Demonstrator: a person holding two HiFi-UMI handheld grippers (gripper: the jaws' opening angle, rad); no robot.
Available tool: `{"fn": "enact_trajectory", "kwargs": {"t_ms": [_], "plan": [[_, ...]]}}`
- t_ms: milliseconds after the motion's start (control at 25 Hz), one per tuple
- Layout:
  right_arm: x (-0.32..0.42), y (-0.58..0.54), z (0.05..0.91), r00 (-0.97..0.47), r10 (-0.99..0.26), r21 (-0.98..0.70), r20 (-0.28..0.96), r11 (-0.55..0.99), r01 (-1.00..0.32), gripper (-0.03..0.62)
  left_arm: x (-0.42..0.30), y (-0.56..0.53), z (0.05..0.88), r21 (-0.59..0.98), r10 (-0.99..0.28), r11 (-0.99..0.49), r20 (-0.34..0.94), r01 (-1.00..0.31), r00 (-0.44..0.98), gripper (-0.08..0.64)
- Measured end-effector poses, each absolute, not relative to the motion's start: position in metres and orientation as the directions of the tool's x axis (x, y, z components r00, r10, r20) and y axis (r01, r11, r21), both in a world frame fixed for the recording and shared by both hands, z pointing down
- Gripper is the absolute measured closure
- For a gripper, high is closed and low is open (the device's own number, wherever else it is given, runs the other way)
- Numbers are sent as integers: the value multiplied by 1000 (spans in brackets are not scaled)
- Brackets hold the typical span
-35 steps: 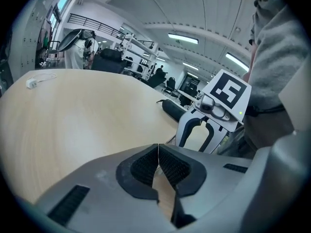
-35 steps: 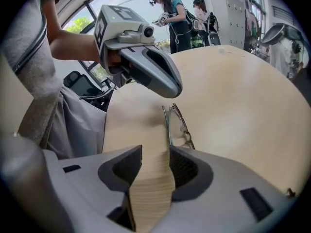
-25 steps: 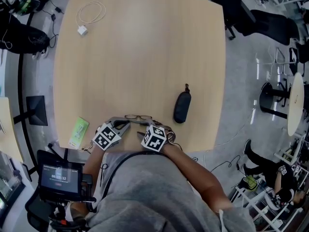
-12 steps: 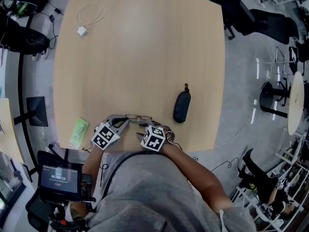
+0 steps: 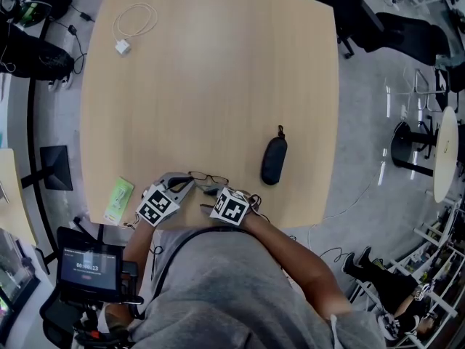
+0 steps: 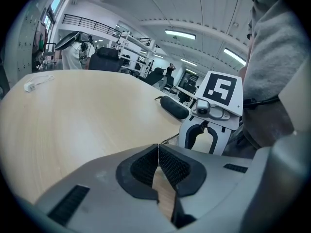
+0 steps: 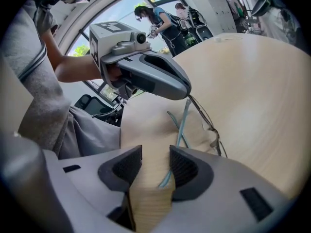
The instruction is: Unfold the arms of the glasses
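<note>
Thin dark-framed glasses lie near the table's front edge, between my two grippers. My left gripper is shut on the frame's end; in the left gripper view a thin wire sticks out between its closed pads. The right gripper view shows the lens rims and a teal arm running down into the gap of my right gripper. That gripper is open, and the arm's tip rests by its right pad. A second teal arm lies folded beside it.
A black glasses case lies to the right of the glasses. A green packet sits at the table's front left edge. A white cable with charger lies at the far left corner. Chairs and floor surround the table.
The right gripper has shifted very slightly toward the table's near edge. The glasses and the left gripper have hardly moved.
</note>
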State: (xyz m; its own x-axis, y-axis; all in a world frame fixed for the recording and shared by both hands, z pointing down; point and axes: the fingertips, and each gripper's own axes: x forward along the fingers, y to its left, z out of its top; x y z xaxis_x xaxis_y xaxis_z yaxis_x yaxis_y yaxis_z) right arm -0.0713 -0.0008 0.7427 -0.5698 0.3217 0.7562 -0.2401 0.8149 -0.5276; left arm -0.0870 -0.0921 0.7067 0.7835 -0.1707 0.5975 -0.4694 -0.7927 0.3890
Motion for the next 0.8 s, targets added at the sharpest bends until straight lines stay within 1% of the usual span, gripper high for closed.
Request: {"fn": "enact_trajectory", "kwargs": {"t_ms": [200,280,520,800], "plan": [[-82,9,737,-607,365,-571,706,800,-182,430,-85,-90,708,387,-152,-802,606,-456,781,552],[-85,7,731,-629,350,-562,695,809,-170,430,-82,-88,707,383,-146,-809,604,-446,784,552],[-80,-19,726,-645,236,-484,727,842,-238,431,-74,-76,705,359,-108,-845,612,-397,783,553],[-69,-39,732,-605,170,-426,778,850,-309,430,-53,-72,711,327,-61,-882,633,-338,772,554]]}}
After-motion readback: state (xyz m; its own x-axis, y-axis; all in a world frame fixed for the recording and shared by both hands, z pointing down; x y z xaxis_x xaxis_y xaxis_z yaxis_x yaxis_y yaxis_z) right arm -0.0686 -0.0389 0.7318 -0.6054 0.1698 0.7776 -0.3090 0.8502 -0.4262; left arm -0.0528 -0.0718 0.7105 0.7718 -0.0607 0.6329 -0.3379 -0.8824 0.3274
